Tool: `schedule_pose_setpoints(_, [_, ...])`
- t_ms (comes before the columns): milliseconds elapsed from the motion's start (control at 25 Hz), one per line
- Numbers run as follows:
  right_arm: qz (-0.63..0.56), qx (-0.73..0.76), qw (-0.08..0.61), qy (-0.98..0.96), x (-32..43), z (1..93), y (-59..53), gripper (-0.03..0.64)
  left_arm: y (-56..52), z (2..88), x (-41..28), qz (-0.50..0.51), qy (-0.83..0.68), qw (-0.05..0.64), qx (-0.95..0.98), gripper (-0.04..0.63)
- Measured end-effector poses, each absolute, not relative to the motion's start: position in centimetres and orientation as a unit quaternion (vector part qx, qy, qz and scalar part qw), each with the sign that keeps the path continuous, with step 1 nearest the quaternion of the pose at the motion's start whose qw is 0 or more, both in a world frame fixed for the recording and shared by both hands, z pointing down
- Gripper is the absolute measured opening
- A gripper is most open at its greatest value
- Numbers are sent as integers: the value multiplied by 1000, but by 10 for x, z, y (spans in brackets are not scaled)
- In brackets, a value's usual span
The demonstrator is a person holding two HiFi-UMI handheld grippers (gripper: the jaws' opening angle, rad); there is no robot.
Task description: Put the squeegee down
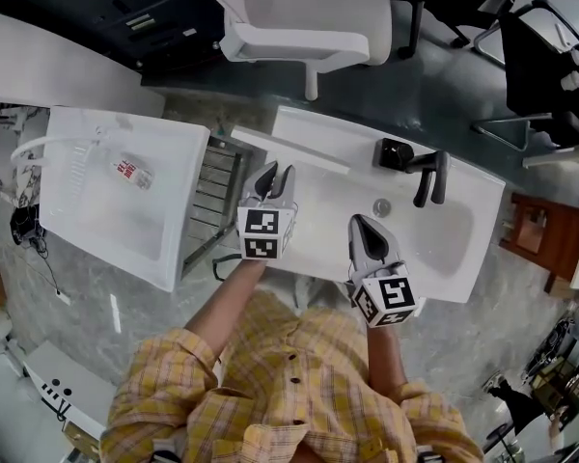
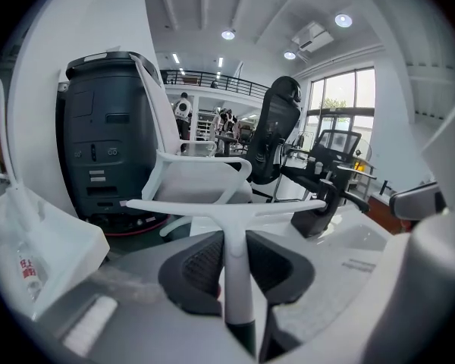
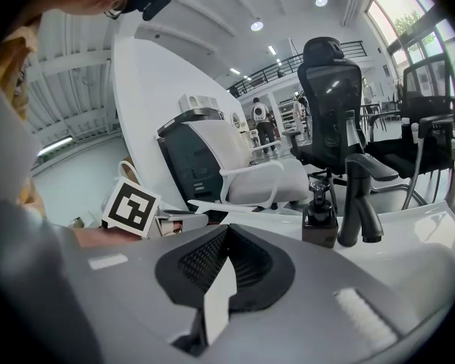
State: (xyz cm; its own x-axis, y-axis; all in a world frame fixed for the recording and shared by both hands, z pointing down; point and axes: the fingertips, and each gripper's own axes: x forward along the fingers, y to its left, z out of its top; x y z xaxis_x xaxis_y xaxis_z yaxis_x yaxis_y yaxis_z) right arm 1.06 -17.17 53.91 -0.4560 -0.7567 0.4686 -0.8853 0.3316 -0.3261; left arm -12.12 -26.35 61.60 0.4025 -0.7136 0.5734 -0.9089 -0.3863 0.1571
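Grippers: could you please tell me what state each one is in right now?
Left gripper: closed on the squeegee, gripping its handle.
Right gripper: closed, holding nothing.

Round ceiling lights (image 2: pixel 227 34) shine over a grey marbled floor (image 1: pixel 48 292), a white chair (image 1: pixel 309 13) at the far side, with a black chair (image 2: pixel 277 131) and tall windows (image 2: pixel 335 105) to the right.
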Motion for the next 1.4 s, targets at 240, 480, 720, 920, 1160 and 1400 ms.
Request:
schedule_pose_setpoints(240, [278,511,118,-805,12,540,-169,0,-273,629,-117,228,-494,227,808,84])
schedule_pose_setpoints(480, [281,514,121,-802,12,541,-166,1,-280,643,-116,229,-496,227,806,84])
schedule_pose_setpoints(720, [282,517,122,-799,13,544,-163,0,-284,654,-113,252,-491,217,805,84])
schedule_pose_setpoints(920, [284,519,123,-797,13,545,-160,0,-288,666,-108,268,-482,214,806,84])
schedule_pose_setpoints(1160, [286,521,123,-795,14,546,-159,0,-291,677,-105,281,-477,220,803,84])
schedule_pose_setpoints(1400, [287,524,123,-792,16,547,-158,1,-290,692,-102,292,-473,235,797,84])
